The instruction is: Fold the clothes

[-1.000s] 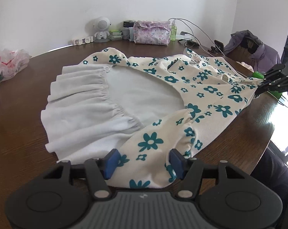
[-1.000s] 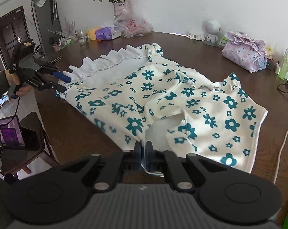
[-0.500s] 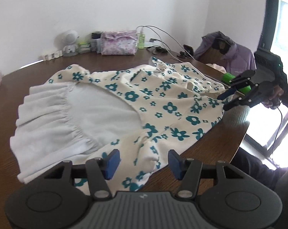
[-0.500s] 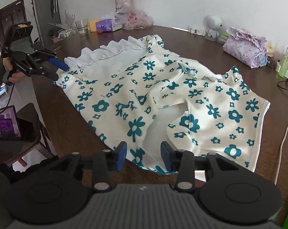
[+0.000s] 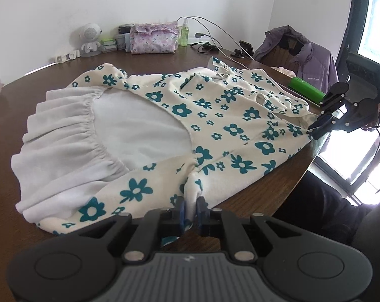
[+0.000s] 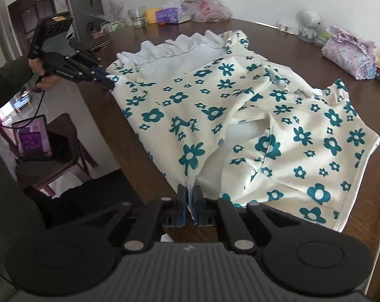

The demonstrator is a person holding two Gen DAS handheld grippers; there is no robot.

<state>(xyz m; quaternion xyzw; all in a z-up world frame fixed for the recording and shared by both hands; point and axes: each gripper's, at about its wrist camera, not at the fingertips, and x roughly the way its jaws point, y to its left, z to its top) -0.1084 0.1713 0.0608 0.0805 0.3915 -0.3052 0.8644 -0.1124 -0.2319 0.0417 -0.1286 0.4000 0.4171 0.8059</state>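
Observation:
A cream garment [image 5: 215, 115] with teal flowers and a white ruffled part [image 5: 64, 130] lies spread on the brown table [image 5: 19, 93]. At its near edge my left gripper [image 5: 190, 209] is closing its jaws, and a pinch of flowered fabric stands between the pads. The right wrist view shows that gripper [image 6: 107, 81] at the garment's [image 6: 240, 115] left corner, held by a hand. My right gripper [image 6: 189, 203] is closing too, with a bunched fold of the hem pressed between its pads. From the left wrist it shows [image 5: 313, 132] at the garment's right edge.
Along the far wall stand a purple floral pouch [image 5: 153, 40], a white toy robot [image 5: 89, 39], a green bottle [image 5: 183, 34] and cables. A green cylinder [image 5: 307, 89] lies near the table's right edge by a jacket-draped chair [image 5: 303, 52]. A tablet [image 6: 32, 138] rests on a low chair.
Both grippers stood open over the garment's edge half a second ago; now each has drawn its pads together on a pinch of fabric. The right one had been shut before that.

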